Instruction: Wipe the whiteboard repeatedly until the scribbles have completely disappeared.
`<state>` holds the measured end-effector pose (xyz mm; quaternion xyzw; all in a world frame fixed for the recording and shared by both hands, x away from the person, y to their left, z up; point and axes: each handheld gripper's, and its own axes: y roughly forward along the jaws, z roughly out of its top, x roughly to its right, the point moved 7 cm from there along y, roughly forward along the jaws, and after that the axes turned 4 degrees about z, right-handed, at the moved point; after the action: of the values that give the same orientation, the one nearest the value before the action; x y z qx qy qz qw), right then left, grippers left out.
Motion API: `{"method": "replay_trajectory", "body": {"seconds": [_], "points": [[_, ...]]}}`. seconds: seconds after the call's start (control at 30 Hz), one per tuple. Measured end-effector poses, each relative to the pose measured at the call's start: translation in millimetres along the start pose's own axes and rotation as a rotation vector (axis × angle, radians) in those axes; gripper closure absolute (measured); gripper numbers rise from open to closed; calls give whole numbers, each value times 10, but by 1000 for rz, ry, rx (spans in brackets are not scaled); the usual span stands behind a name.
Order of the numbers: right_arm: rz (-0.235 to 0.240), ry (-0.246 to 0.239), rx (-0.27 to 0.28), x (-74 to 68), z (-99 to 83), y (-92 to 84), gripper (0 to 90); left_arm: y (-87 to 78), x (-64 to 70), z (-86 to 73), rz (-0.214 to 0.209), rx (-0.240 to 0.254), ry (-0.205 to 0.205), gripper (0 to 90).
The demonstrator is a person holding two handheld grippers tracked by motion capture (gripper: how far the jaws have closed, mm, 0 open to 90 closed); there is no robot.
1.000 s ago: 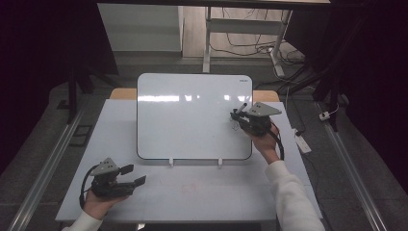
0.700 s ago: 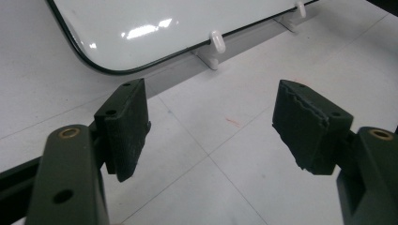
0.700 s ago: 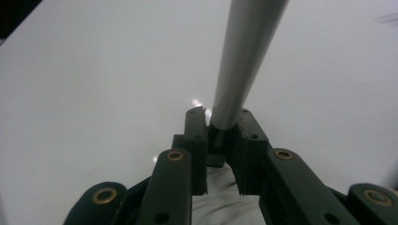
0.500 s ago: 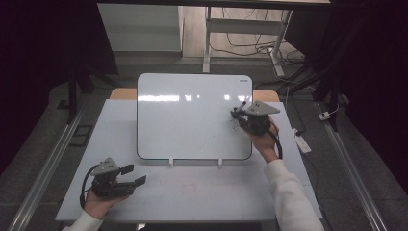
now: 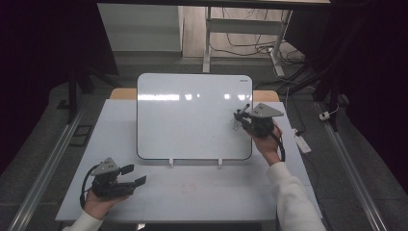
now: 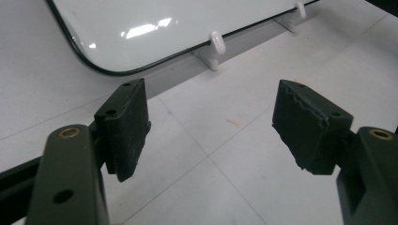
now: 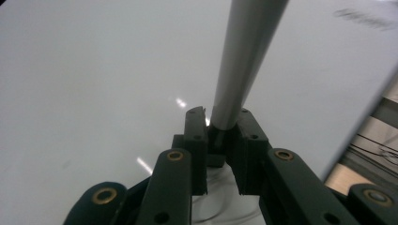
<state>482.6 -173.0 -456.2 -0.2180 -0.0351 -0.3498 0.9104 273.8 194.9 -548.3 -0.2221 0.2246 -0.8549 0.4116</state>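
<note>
Standing tilted on two small white clips at the middle of a white table, a blank whiteboard faces the person. At its right edge, the right gripper has its jaws pinched on a grey pen, which slants up across the board's surface. Well apart, near the table's front left corner, the left gripper rests low in the left hand, jaws spread wide with nothing between them, pointing toward the board's lower edge. Cables lie on the floor beyond the table.
</note>
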Motion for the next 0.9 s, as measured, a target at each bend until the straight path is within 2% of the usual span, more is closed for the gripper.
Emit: {"method": "replay_trajectory", "body": {"seconds": [0.03,0.07,0.1,0.13,0.2,0.23,0.27,0.3,0.33,0.37,0.4,0.43,0.47,0.53,0.57,0.6,0.63,0.73,0.77,0.8,0.87,0.9], "points": [[-24,23,16,69,28,-6,775,-3,8,3,-2,1,2,279],[-25,35,23,79,34,-1,775,-4,13,4,0,2,4,279],[21,39,19,-20,7,33,775,-5,13,2,-1,2,4,279],[21,39,19,-20,7,33,775,-6,7,-1,-3,1,4,279],[94,-21,-18,-220,-49,78,775,-3,-12,-8,-1,0,-4,279],[91,-69,-44,-268,-54,82,775,-1,-22,-11,1,-1,-5,279],[91,-69,-44,-268,-54,82,775,2,-27,-12,0,-2,-6,279],[67,-58,-36,-208,-30,70,775,4,-28,-12,1,-3,-6,279],[-6,-10,-10,-11,28,29,775,2,-24,-11,0,-3,-4,279],[-6,-10,-10,-11,28,29,775,-1,-16,-8,-1,-1,-5,279],[-19,24,5,66,43,11,775,-5,-10,-5,1,1,-3,279],[-9,50,14,86,47,7,775,-11,-6,-3,0,2,0,279],[-8,43,11,60,37,9,774,-14,-8,-2,1,3,2,279],[60,0,-21,-116,-18,43,775,-9,-17,-5,0,2,-3,279],[84,-38,-38,-202,-46,57,775,-6,-22,-8,1,1,-6,279],[86,-62,-45,-236,-55,61,775,-2,-25,-10,2,-1,-6,279],[86,-62,-45,-236,-55,61,775,0,-25,-12,1,-3,-6,279],[23,-4,-11,-55,-8,26,775,-14,-12,-7,1,2,-2,278],[31,22,-1,-28,-4,22,775,-19,-10,-5,2,4,-2,279],[32,27,-1,-38,-10,20,776,-21,-12,-4,4,5,-5,279],[79,-12,-29,-142,-41,36,776,-16,-24,-9,5,4,-11,278],[74,-40,-41,-156,-45,35,776,-11,-31,-12,5,2,-10,279]]}}
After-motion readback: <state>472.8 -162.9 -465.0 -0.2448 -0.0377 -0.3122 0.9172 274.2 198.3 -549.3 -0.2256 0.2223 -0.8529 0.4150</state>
